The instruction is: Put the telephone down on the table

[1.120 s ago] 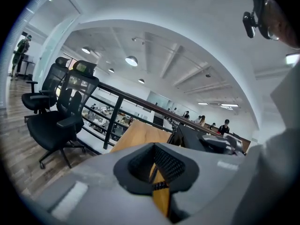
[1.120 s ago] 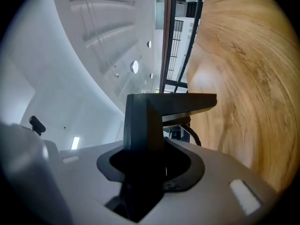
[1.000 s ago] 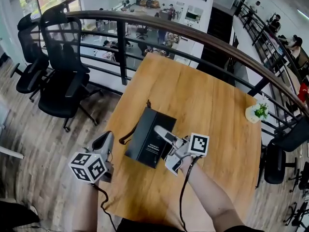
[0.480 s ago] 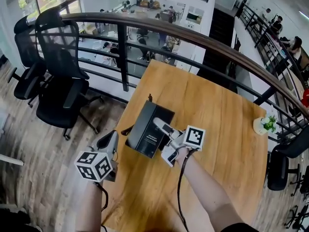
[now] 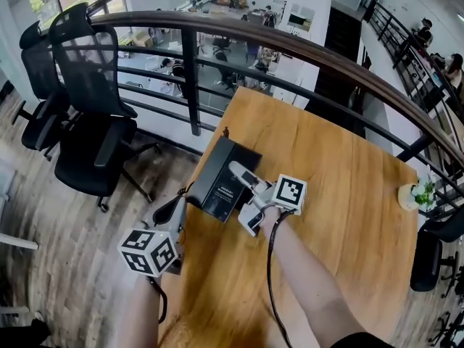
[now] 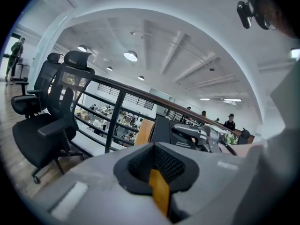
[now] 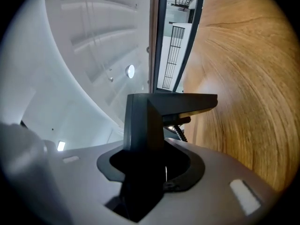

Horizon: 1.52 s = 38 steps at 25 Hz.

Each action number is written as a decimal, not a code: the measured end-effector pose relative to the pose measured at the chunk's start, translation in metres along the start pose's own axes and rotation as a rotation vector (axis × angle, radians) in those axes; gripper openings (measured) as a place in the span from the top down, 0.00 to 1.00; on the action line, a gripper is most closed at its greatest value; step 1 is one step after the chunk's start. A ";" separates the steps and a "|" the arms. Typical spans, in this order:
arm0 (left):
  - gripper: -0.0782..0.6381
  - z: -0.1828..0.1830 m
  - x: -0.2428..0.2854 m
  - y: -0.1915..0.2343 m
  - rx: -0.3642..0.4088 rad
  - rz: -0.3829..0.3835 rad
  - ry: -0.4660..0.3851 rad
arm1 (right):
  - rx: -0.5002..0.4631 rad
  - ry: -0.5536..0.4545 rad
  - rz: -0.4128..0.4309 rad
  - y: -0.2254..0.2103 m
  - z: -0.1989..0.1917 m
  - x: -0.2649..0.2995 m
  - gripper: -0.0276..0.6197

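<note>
The right gripper's [image 5: 238, 172] lower finger hides beneath the flat black rectangular telephone [image 5: 221, 183], whose edge sits clamped between its fingers. The left gripper [image 5: 176, 210] is closed and empty.

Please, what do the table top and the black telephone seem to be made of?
The table looks like wood or a wood veneer: warm brown, with visible grain lines and a soft, low sheen. The telephone seems to be black plastic with a matte finish: flat faces, sharp moulded edges and small white print on one face. The look alone cannot confirm it.
</note>
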<state>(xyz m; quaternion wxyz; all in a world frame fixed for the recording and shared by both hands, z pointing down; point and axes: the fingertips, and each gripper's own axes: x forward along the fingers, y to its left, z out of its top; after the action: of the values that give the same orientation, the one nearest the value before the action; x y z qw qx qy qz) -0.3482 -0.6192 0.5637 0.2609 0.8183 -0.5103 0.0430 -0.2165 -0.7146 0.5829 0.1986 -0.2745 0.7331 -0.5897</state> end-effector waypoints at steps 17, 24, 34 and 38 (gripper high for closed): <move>0.89 0.000 0.016 0.022 -0.032 0.014 -0.007 | -0.059 0.060 -0.036 -0.024 0.013 0.031 0.71; 0.89 -0.004 0.017 0.016 -0.037 0.006 0.003 | -0.141 0.068 -0.056 -0.026 0.019 0.025 0.69; 0.89 -0.010 0.019 0.008 -0.042 0.005 0.012 | -0.243 0.070 -0.130 -0.029 0.020 0.021 0.65; 0.89 -0.008 0.018 0.007 -0.042 0.006 0.013 | -0.252 0.050 -0.146 -0.030 0.021 0.020 0.64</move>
<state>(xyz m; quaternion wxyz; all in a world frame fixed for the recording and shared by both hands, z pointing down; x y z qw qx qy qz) -0.3438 -0.6321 0.5791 0.2811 0.8110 -0.5116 0.0385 -0.2134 -0.7479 0.6077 0.1007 -0.3348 0.7844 -0.5124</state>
